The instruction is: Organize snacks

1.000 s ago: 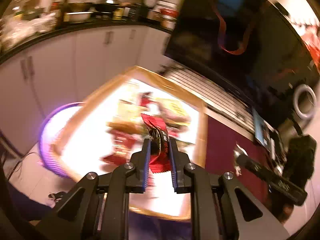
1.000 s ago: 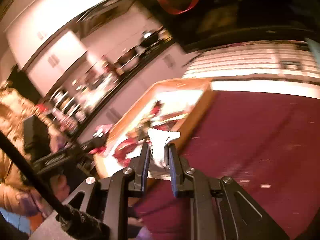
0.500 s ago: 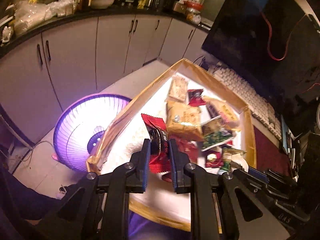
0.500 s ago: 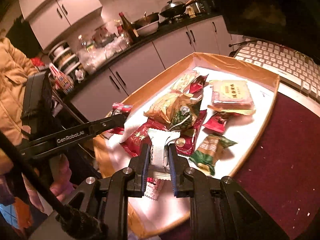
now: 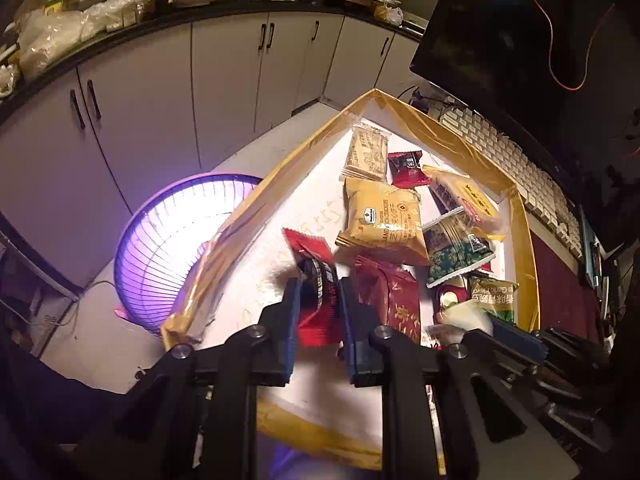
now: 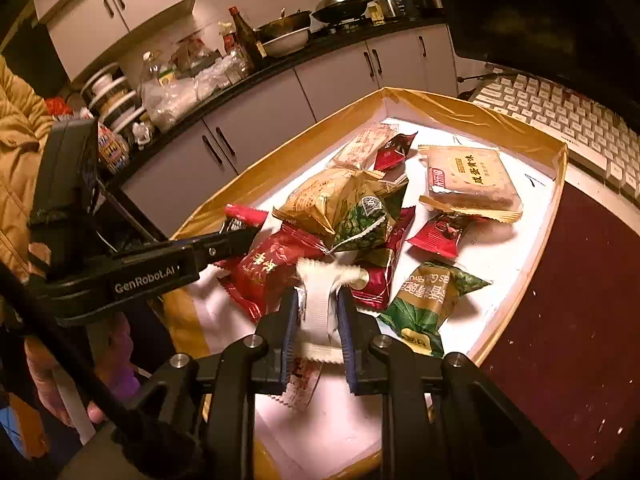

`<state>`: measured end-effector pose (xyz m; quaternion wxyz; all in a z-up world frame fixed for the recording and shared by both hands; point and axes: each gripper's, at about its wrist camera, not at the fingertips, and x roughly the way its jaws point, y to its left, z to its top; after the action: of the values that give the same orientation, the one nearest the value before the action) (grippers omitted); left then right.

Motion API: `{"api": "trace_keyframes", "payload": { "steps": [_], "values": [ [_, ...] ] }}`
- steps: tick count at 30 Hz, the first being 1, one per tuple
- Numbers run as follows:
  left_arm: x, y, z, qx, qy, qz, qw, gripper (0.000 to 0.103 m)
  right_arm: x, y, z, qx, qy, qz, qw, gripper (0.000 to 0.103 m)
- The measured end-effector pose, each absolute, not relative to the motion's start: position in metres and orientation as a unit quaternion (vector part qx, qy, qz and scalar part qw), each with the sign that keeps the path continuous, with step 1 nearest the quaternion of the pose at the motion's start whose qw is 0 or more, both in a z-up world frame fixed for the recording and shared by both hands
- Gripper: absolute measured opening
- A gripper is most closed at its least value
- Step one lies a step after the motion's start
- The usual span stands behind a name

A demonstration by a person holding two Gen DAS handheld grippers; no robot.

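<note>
Gripping a red-and-black snack packet [image 5: 316, 280], the left gripper [image 5: 318, 298] had its two fingers closed against the packet's sides, with the wrapper standing upright between the blue pads and its top edge rising above the fingertips. It was held over the near left part of the tray [image 5: 276, 192], a white-floored tray with low golden-brown walls. The right gripper [image 6: 318, 304] was likewise closed, on a white snack packet [image 6: 320, 300] with crimped edges; the packet's lower end hung below the pads and appeared slightly blurred, so its printing could not be read. That packet was held above the near end of the tray [image 6: 500, 120].

Loose snacks lay heaped on the tray floor. A large yellow packet [image 5: 380, 216] sat near the centre, partly overlapping a dark red packet [image 5: 390, 292] beneath it. A green packet [image 5: 452, 248] rested just beside the yellow one, and a second green garlic-flavour packet [image 6: 428, 300] lay near the right wall. A clear-wrapped biscuit pack [image 6: 468, 180] lay toward the far right, with a small red packet [image 6: 440, 234] touching its near edge.

A keyboard [image 6: 560, 120] stood just beyond the far tray wall. A purple mesh heater [image 5: 180, 240] sat on the floor to the left, below the tray.
</note>
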<state>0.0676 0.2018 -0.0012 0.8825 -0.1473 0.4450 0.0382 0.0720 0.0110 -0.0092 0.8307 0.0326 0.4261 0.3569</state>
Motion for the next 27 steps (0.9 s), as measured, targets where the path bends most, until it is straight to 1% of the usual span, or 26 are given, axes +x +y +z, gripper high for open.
{"api": "trace_keyframes", "payload": {
  "steps": [1, 3, 6, 7, 8, 9, 10, 12, 13, 16, 21, 27],
  "values": [
    [0.066, 0.201, 0.001, -0.145, 0.441, 0.040, 0.885, 0.023, 0.071, 0.007, -0.007, 0.042, 0.423, 0.361, 0.830, 0.028],
    [0.059, 0.197, 0.006, -0.133, 0.430, 0.047, 0.892, 0.045, 0.068, 0.001, -0.004, 0.056, 0.418, 0.363, 0.831, 0.034],
    [0.046, 0.188, 0.015, -0.119, 0.408, 0.066, 0.903, 0.054, 0.060, -0.009, 0.002, 0.068, 0.410, 0.367, 0.833, 0.035],
    [0.043, 0.185, 0.017, -0.116, 0.404, 0.070, 0.905, 0.058, 0.056, -0.013, 0.004, 0.072, 0.407, 0.366, 0.834, 0.038],
    [0.038, 0.180, 0.020, -0.112, 0.400, 0.074, 0.907, 0.065, 0.053, -0.016, 0.005, 0.076, 0.406, 0.365, 0.835, 0.041],
    [0.033, 0.173, 0.023, -0.105, 0.394, 0.080, 0.910, 0.071, 0.049, -0.021, 0.007, 0.082, 0.403, 0.361, 0.837, 0.048],
    [0.028, 0.167, 0.025, -0.099, 0.387, 0.089, 0.912, 0.072, 0.046, -0.026, 0.008, 0.086, 0.402, 0.357, 0.839, 0.053],
    [0.019, 0.155, 0.031, -0.092, 0.372, 0.110, 0.917, 0.078, 0.042, -0.037, 0.012, 0.096, 0.399, 0.348, 0.843, 0.059],
    [0.017, 0.150, 0.033, -0.087, 0.368, 0.111, 0.919, 0.079, 0.042, -0.040, 0.013, 0.097, 0.399, 0.342, 0.845, 0.062],
    [0.011, 0.131, 0.041, -0.071, 0.362, 0.110, 0.923, 0.083, 0.041, -0.051, 0.019, 0.096, 0.403, 0.315, 0.854, 0.066],
    [0.012, 0.114, 0.042, -0.050, 0.383, 0.112, 0.916, 0.084, 0.042, -0.063, 0.023, 0.104, 0.412, 0.293, 0.857, 0.067],
    [0.008, 0.111, 0.041, -0.045, 0.387, 0.134, 0.911, 0.084, 0.045, -0.059, 0.016, 0.102, 0.424, 0.287, 0.853, 0.067]
  ]
}}
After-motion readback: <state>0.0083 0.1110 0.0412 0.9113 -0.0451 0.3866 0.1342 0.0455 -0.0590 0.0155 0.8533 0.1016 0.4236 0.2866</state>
